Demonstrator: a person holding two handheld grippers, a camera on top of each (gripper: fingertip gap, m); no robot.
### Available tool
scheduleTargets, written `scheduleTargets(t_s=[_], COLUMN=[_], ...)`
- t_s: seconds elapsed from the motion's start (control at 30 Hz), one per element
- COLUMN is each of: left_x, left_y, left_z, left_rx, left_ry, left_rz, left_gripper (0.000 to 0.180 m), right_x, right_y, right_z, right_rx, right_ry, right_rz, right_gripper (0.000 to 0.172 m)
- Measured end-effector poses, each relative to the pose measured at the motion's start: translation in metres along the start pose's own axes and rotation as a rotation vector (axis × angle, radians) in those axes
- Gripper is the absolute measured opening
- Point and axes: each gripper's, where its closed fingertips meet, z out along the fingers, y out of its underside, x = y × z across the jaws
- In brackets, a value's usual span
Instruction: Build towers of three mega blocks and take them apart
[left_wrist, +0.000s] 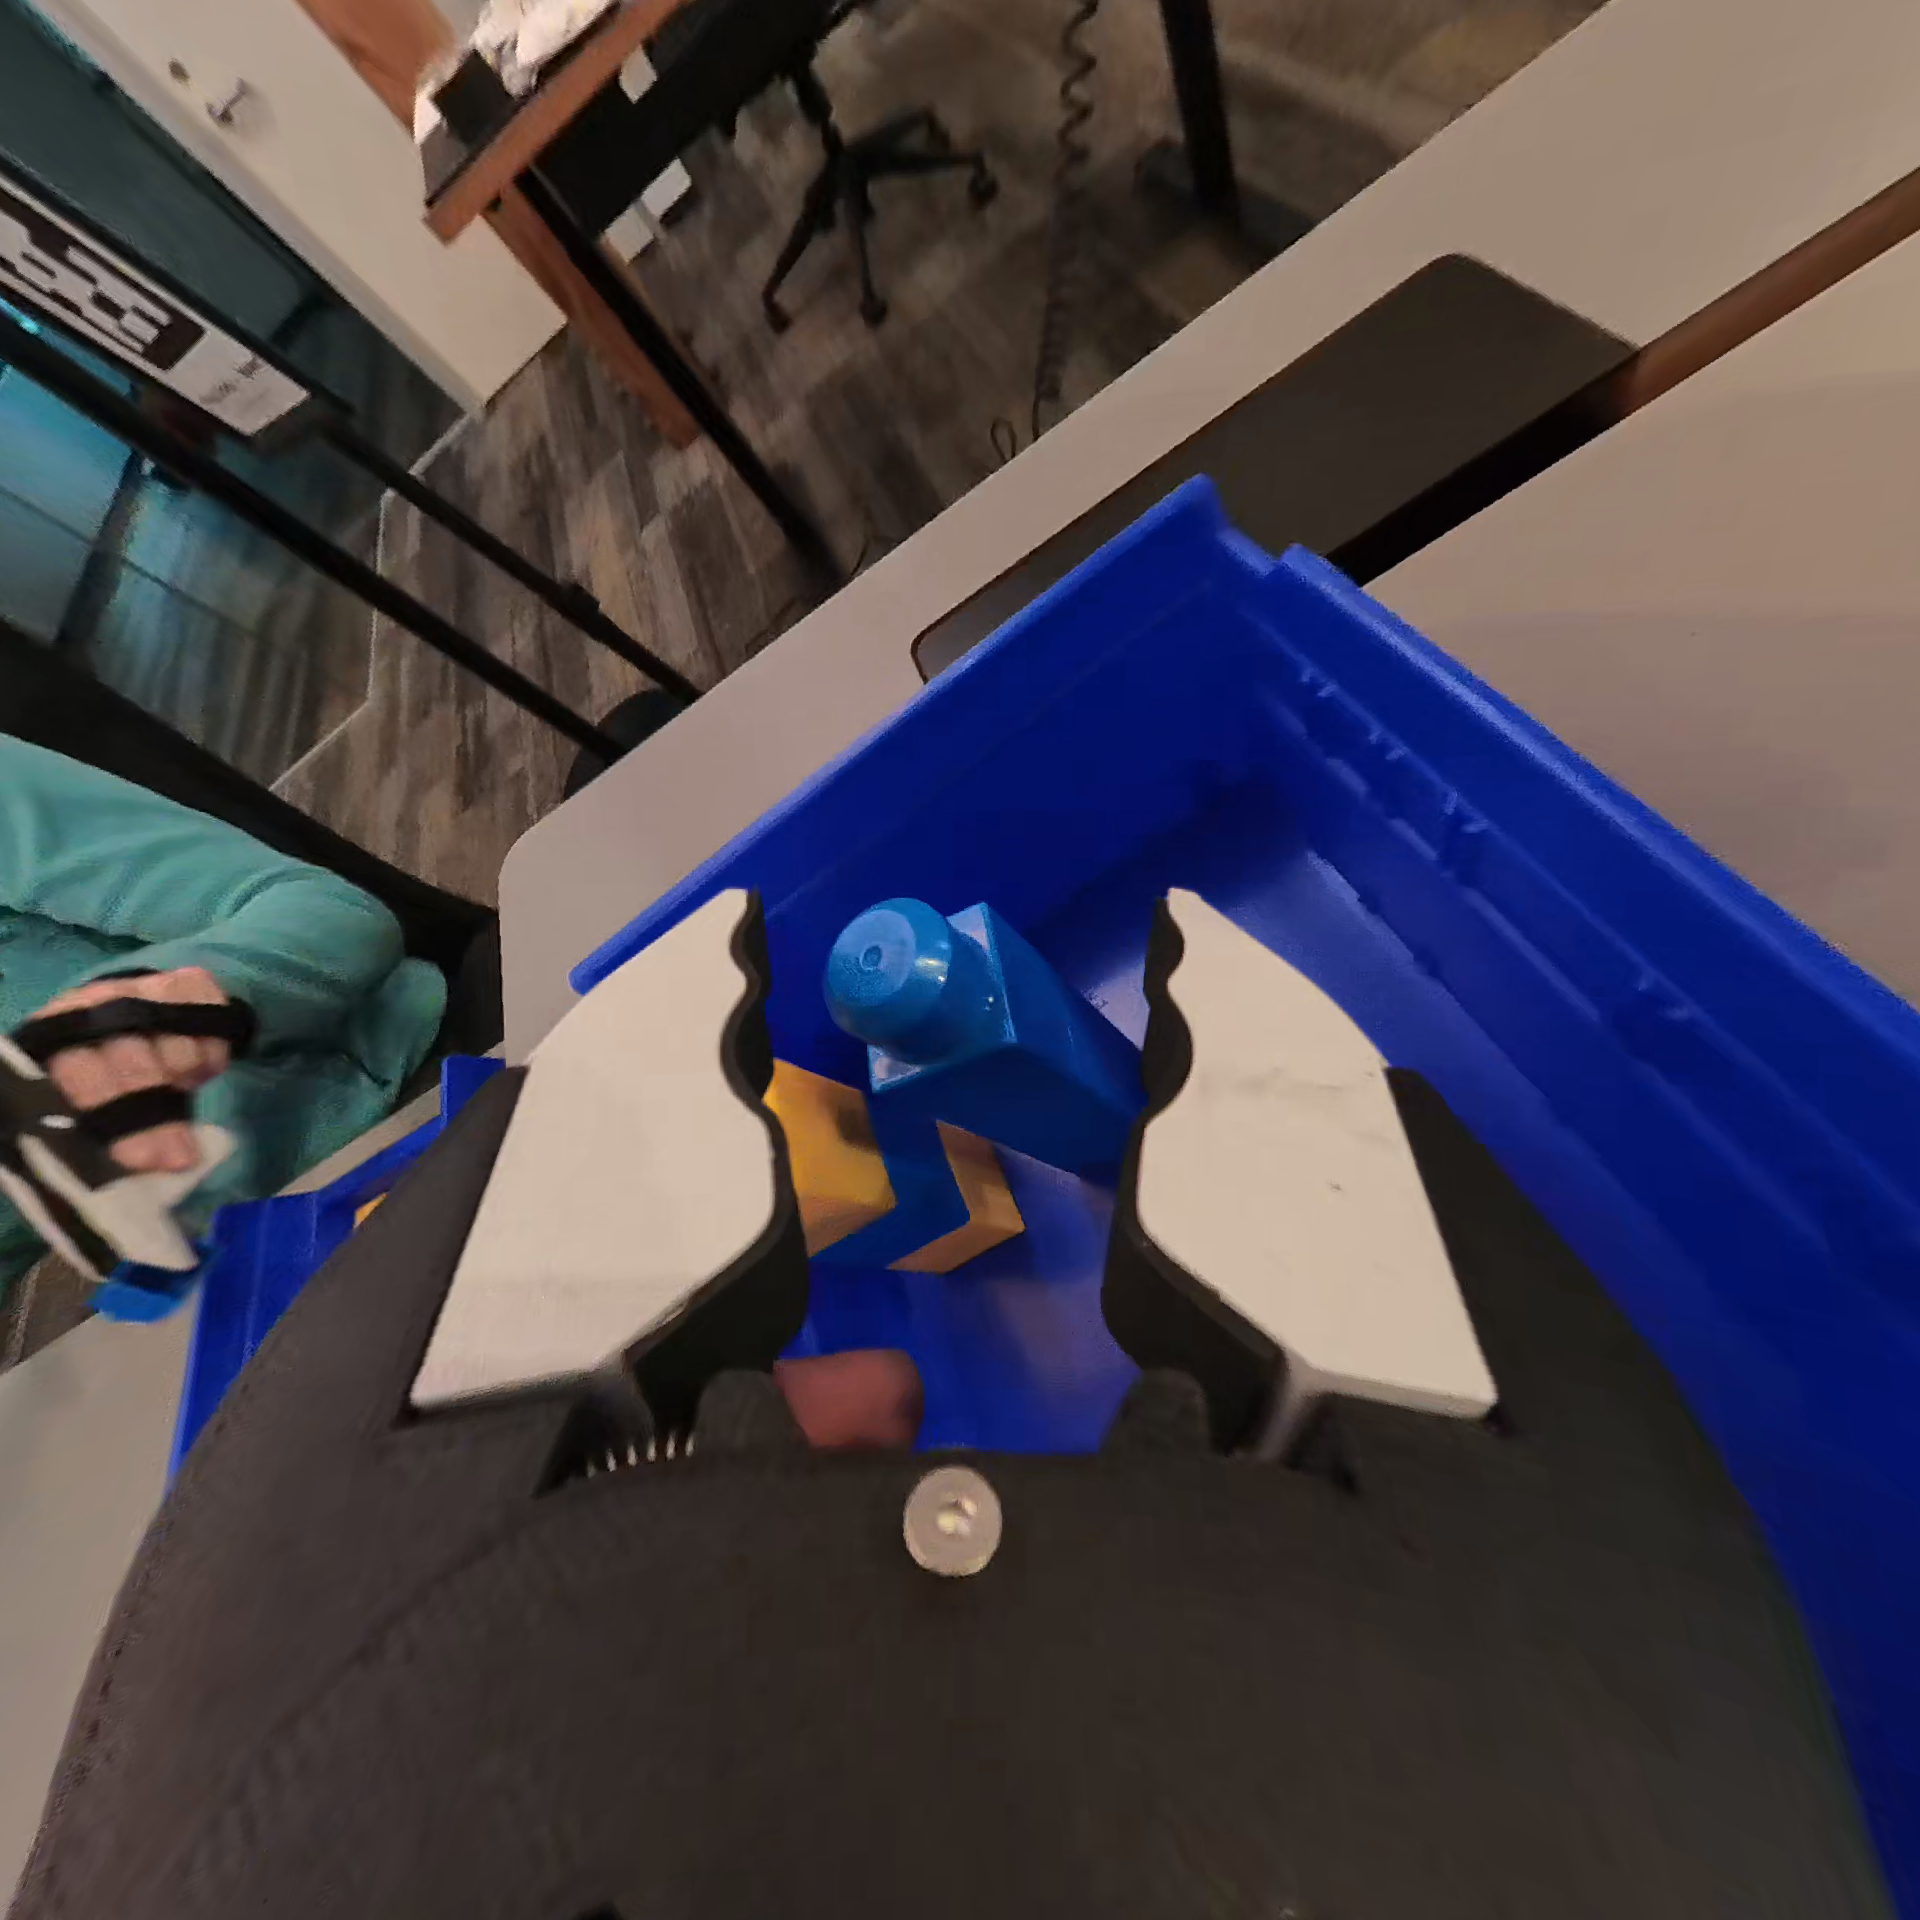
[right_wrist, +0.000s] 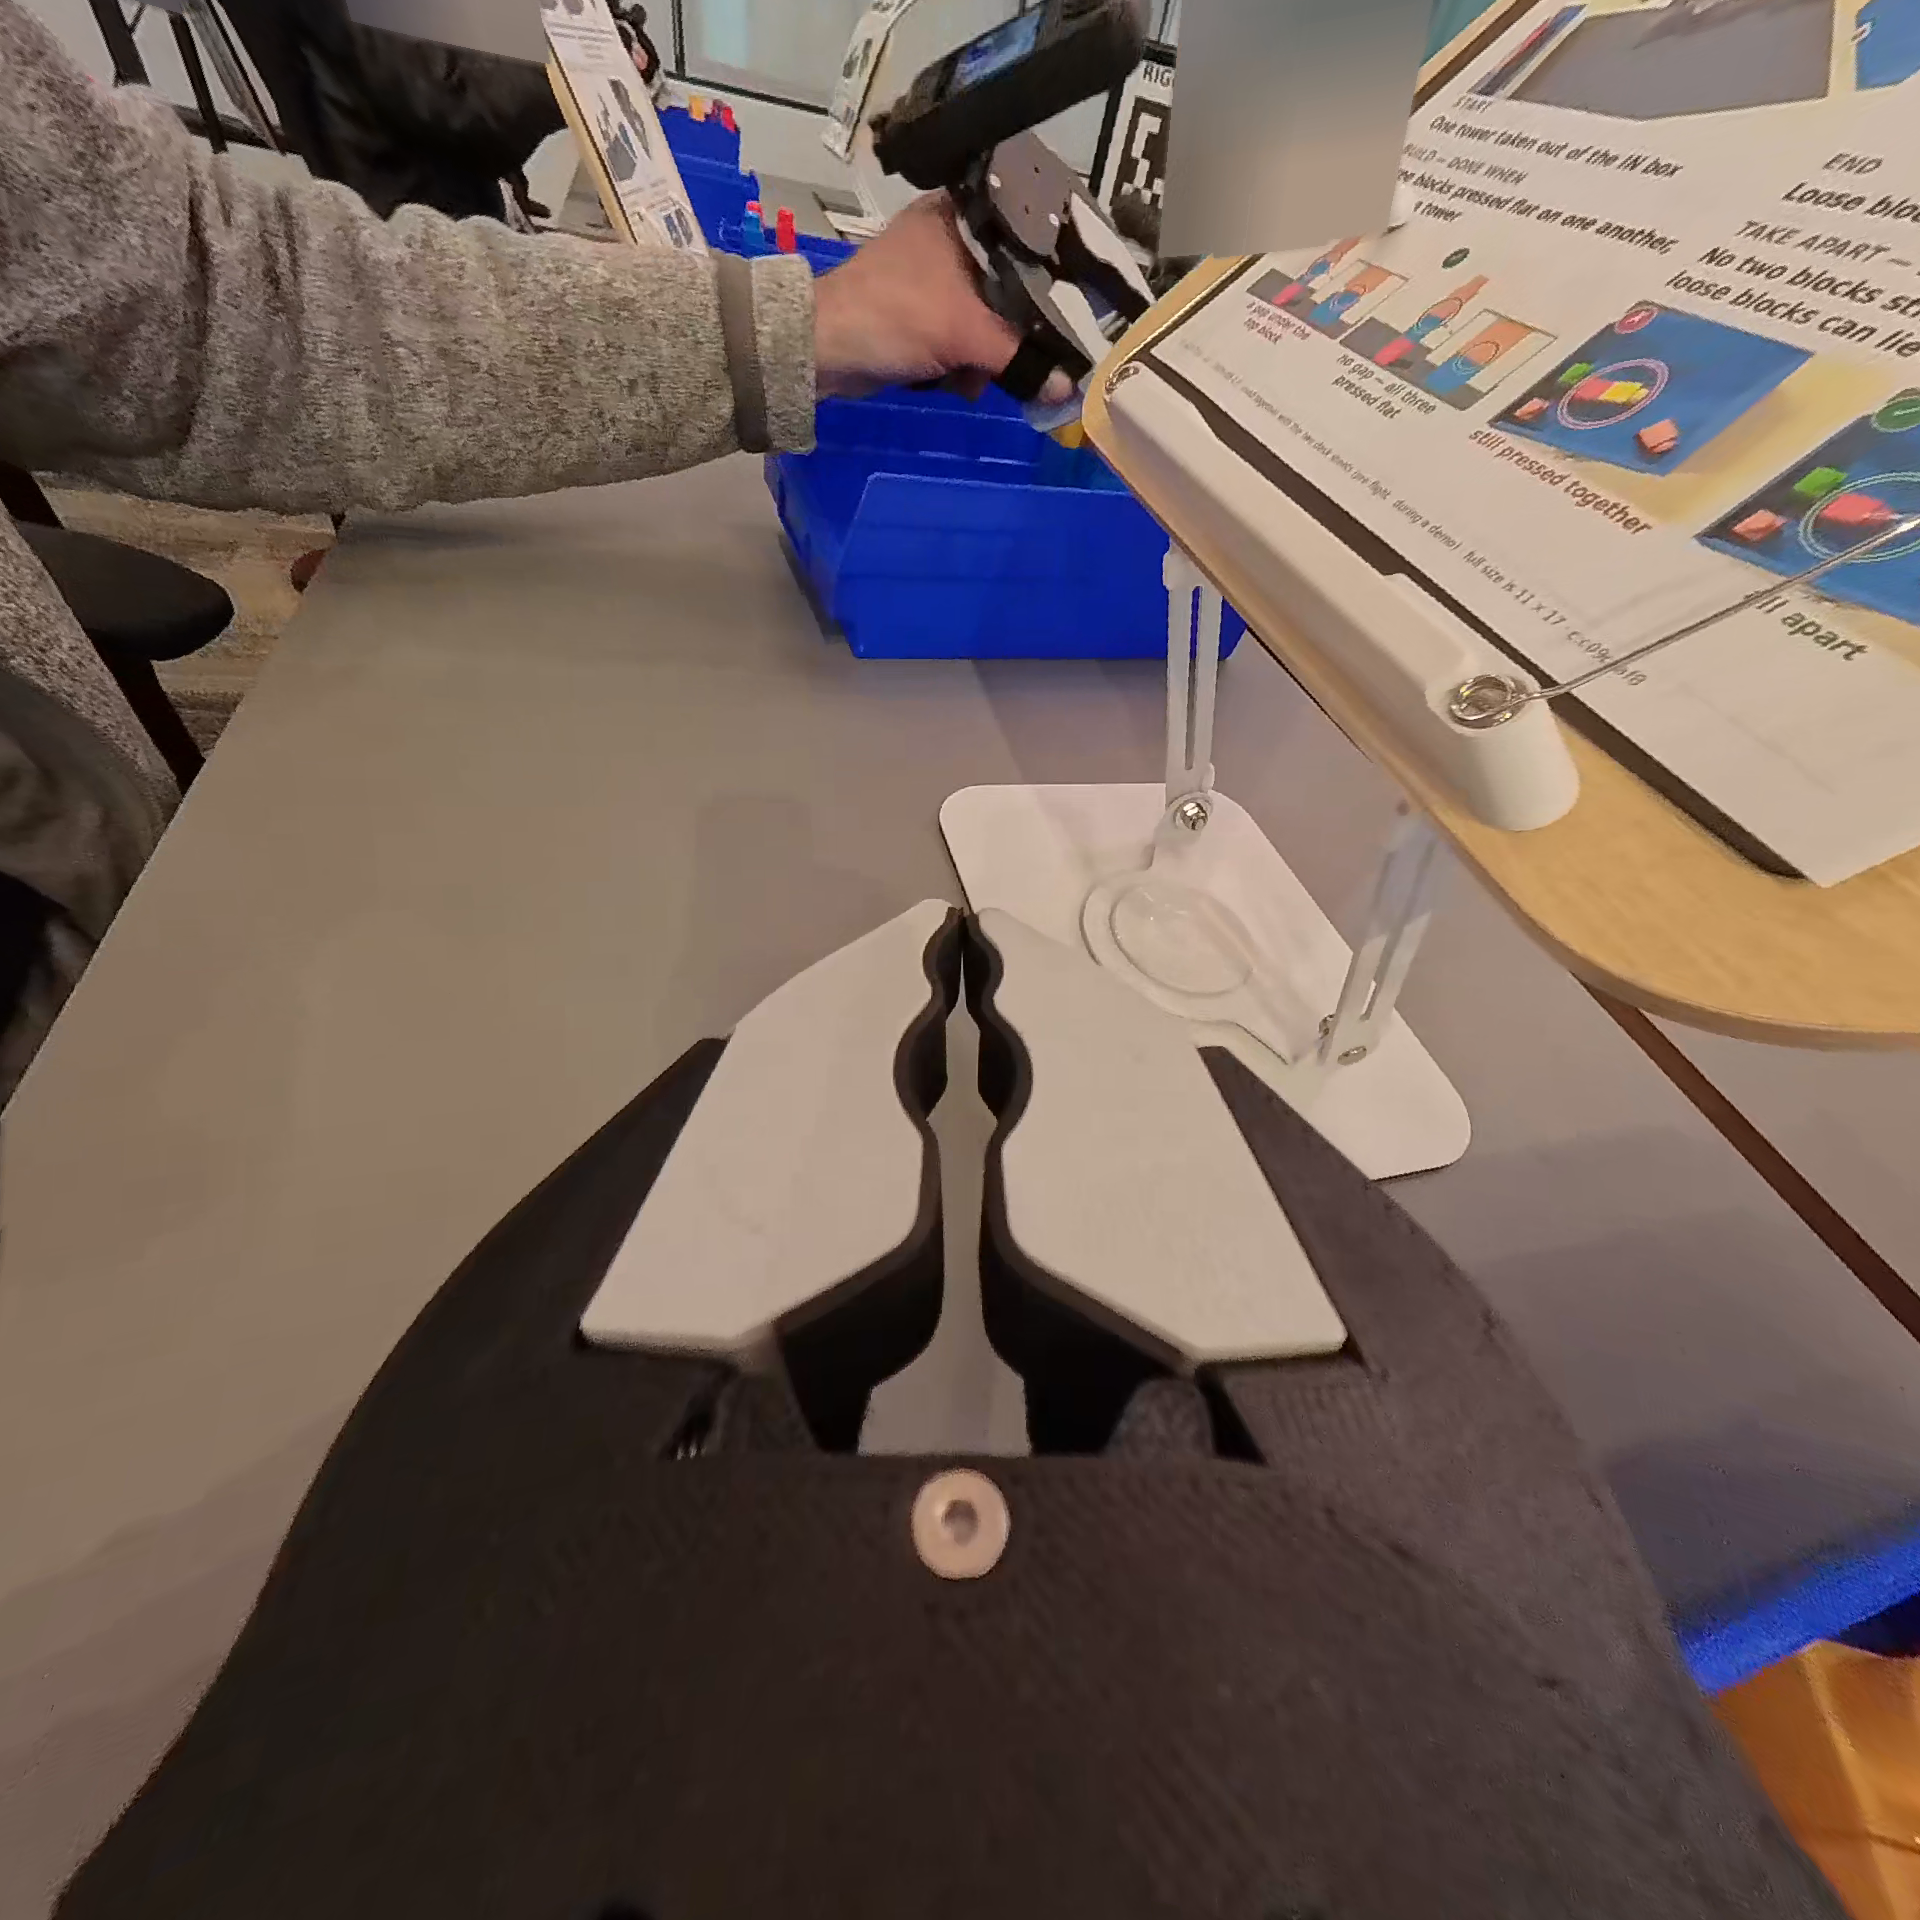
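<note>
Left fingers (left_wrist: 750, 1023), mine: spread wide over bin (left_wrist: 1403, 790), blue block (left_wrist: 987, 1029) between them, untouched, yellow block (left_wrist: 831, 1164) beneath. Centre, then close squarely on flat sides. Right fingers (right_wrist: 940, 997): together, empty, above table (right_wrist: 520, 831).

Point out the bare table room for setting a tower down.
Free: the grey table left of the stand's white base, between the shut right gripper and the blue bins. Crowded: the blue bin under the open left gripper, holding blocks.
</note>
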Motion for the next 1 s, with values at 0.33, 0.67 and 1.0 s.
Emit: scheduleTargets(t_s=[0.33,0.67,1.0], left_x=[0.009,0.004,0.041], left_y=[0.023,-0.013,-0.071], left_z=[0.023,-0.007,-0.137], left_rx=[-0.135,0.056,0.351], left_ry=[0.067,0.112,0.427], left_rz=[-0.036,-0.066,-0.034], left_gripper=[0.041,0.038,0.038], right_x=[-0.003,-0.002,-0.01], right_y=[0.0,0.001,-0.008], right_z=[0.001,0.0,0.006], right_rx=[-0.004,0.0,0.038], right_ry=[-0.011,-0.009,-0.038], right_rz=[-0.013,-0.009,0.004], right_gripper=[0.0,0.0,0.005])
